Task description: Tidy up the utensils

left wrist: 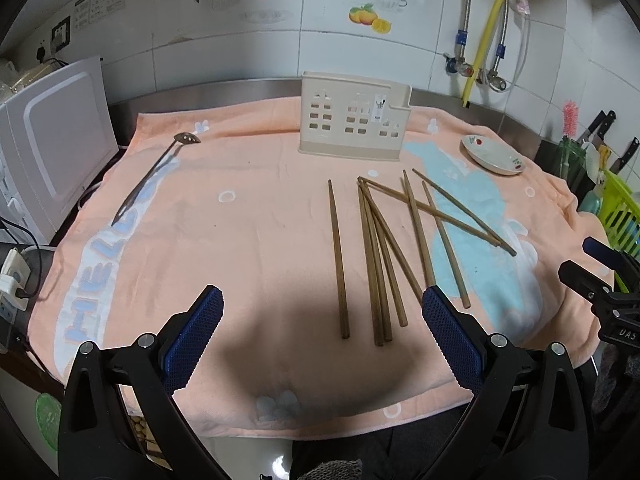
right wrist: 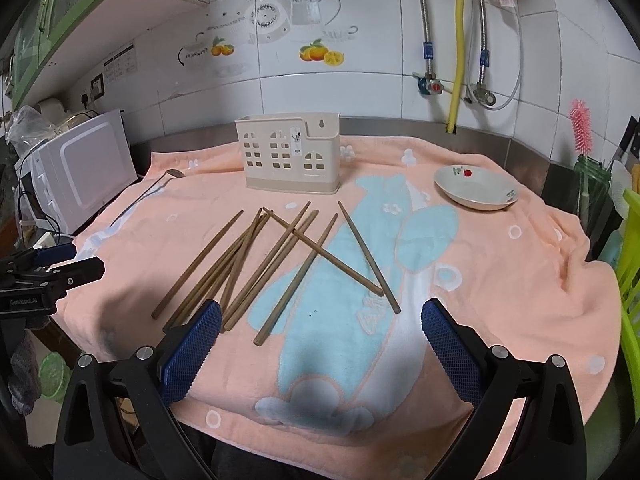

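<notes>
A pink towel (left wrist: pixel 248 240) covers the surface, and its near edge hangs over the front. The left tongs (left wrist: pixel 322 334) are spread wide and hold nothing. They hang over the near edge of the towel, where it is bare. The right tongs (right wrist: pixel 320 346) are spread wide too and hold nothing. They hang over the blue picture on the towel, just in front of the chopsticks.

The chopsticks (right wrist: pixel 276 256) lie loose in a messy bunch in front of the holder (right wrist: pixel 290 156). Some cross over each other. One chopstick (left wrist: pixel 338 256) lies a little apart from the bunch, on the side away from the plate.

The holder stands up at the back of the towel, close to the tiled wall. I cannot see inside it. A white plate (right wrist: pixel 476 188) sits to one side of the holder and has no food in it. A metal ladle (left wrist: pixel 158 172) lies well to the other side of the holder, near a white box (left wrist: pixel 60 148) at the towel's edge. There is lots of bare towel between the ladle and the chopsticks.
</notes>
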